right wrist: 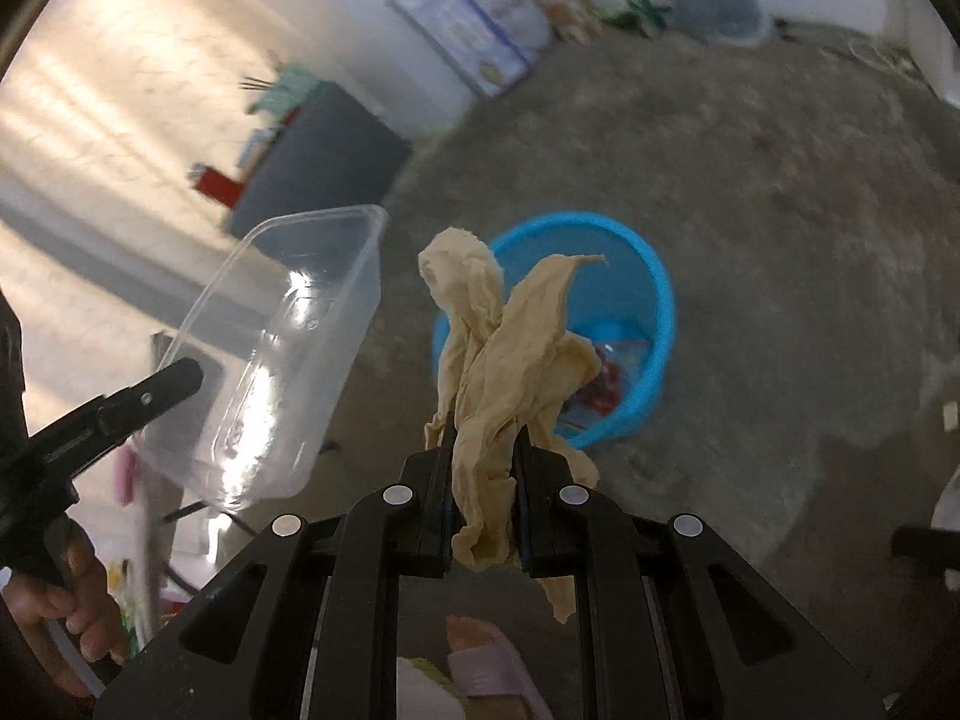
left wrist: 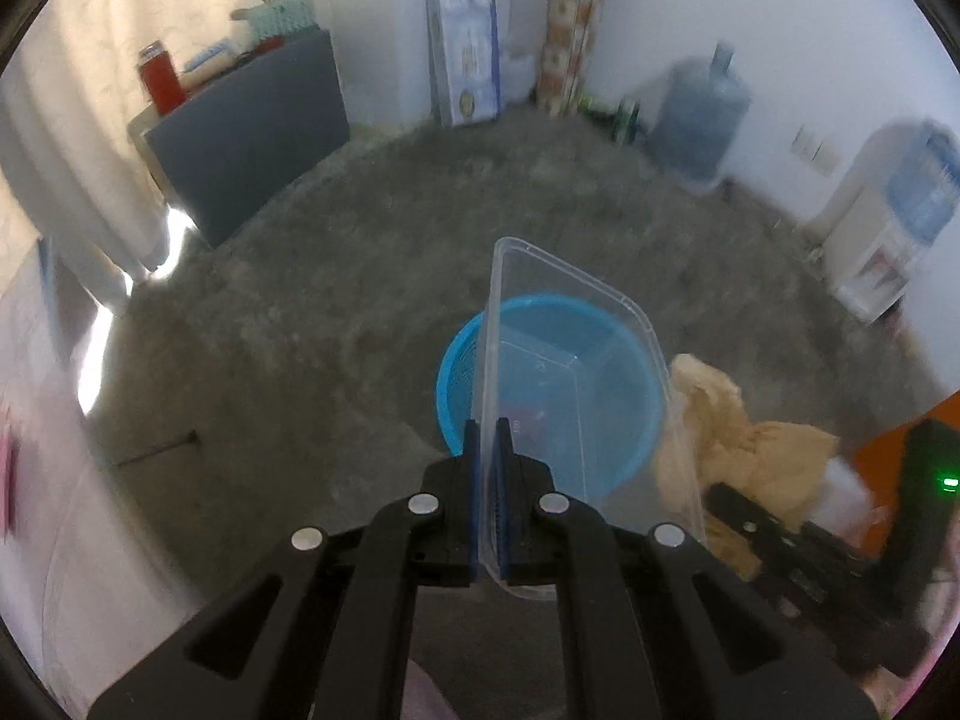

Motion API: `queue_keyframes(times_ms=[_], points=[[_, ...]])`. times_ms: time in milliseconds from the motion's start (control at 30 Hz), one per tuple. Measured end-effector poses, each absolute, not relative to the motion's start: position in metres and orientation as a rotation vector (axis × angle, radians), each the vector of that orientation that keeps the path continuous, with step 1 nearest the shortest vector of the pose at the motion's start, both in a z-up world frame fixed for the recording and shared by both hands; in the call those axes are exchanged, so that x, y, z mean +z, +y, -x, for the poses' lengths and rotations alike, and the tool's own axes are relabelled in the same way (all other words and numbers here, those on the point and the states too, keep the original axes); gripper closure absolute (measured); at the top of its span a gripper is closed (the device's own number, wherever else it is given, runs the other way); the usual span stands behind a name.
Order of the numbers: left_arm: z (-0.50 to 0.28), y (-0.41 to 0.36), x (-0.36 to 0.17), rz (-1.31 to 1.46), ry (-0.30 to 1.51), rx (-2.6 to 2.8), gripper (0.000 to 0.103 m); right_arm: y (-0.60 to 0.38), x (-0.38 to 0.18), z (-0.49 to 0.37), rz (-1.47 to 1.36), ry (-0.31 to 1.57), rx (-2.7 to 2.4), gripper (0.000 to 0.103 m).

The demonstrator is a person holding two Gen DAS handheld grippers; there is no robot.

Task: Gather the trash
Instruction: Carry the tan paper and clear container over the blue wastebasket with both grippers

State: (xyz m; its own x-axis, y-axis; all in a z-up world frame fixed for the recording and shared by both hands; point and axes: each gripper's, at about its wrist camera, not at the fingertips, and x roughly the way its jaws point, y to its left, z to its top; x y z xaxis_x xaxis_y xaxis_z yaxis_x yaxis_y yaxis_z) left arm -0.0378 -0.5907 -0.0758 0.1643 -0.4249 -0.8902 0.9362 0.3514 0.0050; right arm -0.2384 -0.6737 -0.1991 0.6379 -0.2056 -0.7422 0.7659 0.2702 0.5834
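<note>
My left gripper is shut on the wall of a clear plastic container and holds it in the air above a blue bin on the floor. My right gripper is shut on a crumpled tan paper and holds it above the near side of the blue bin. Red and blue wrappers lie inside the bin. The container also shows at the left of the right wrist view, and the tan paper at the right of the left wrist view.
The floor is bare grey concrete. A dark cabinet with a red jar stands at the back left. A flat box, a patterned roll, a water jug and a dispenser line the far wall.
</note>
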Motion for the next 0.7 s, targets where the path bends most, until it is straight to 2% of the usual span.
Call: queue_keyframes(times_ms=[267,400,467,533,600,667,700], points=[[0.043,-0.65,-0.167,-0.859,1.03,-0.973,0.099,-0.717,-0.246,0.215,-1.152,0.721,-0.723,0.089],[0.027,-0.674,-0.191,-0.874,1.038,-0.939,0.098,-0.736,-0.26,0.209,-1.15,0.751,-0.729,0.089],[0.023,-0.683,-0.196,-0.86,1.028,-0.952,0.096,-0.741,-0.26,0.205,-1.135,0.753,-0.729,0.086],[0.02,-0.69,-0.198,-0.84,1.023,-0.975,0.076,-0.749,-0.259,0.2,-1.107,0.757,-0.73,0.082],[0.015,-0.691,-0.193,-0.807,1.009,-0.975,0.061,-0.758,-0.264,0.19,-1.081,0.77,-0.729,0.064],[0.013,-0.688,-0.185,-0.734,0.996,-0.988,0.054,-0.767,-0.273,0.182,-1.055,0.787,-0.747,0.055],[0.011,-0.686,-0.181,-0.695,0.995,-0.998,0.051,-0.771,-0.278,0.179,-1.05,0.796,-0.75,0.055]])
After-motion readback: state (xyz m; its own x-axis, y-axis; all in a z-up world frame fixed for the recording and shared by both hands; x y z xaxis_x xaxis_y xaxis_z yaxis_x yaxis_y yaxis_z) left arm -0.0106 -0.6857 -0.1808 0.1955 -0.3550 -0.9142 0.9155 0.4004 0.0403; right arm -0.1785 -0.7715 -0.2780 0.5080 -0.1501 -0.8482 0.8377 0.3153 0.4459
